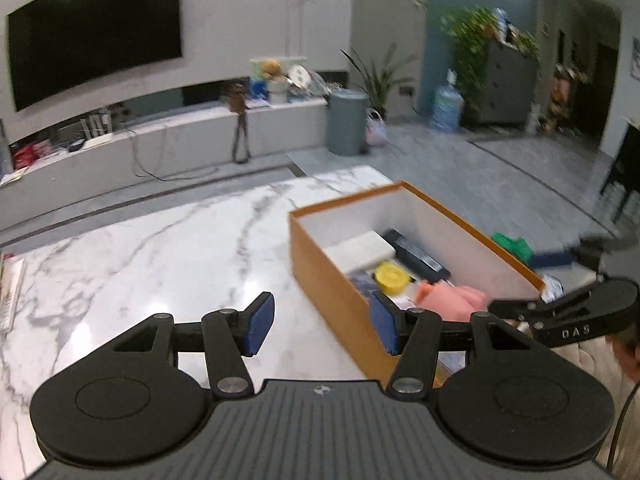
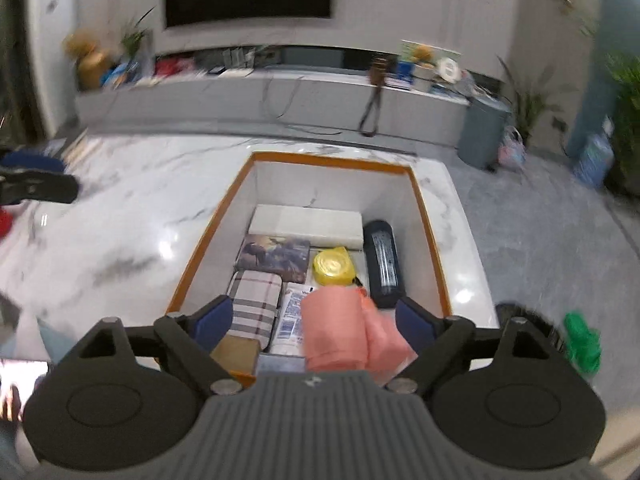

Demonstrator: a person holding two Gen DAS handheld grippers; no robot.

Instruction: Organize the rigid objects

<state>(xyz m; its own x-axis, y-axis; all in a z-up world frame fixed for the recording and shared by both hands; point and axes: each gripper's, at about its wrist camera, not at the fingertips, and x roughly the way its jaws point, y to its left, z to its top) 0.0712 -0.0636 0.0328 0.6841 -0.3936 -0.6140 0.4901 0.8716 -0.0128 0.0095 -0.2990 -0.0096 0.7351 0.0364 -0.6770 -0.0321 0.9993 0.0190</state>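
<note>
Over the orange box (image 2: 428,216) at the desk's (image 1: 160,248) far corner, our right gripper (image 2: 314,320) has jaws wide, the pink object (image 2: 340,328) lying loose inside. Left gripper (image 1: 322,322) hangs beside it, jaws wide and empty, probably keeping clear.

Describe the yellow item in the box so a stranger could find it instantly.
On the marble table sits an orange-edged box. Near its middle lies a round yellow tape measure, between a picture-printed book and a dark cylinder; it is the only yellow thing.
</note>
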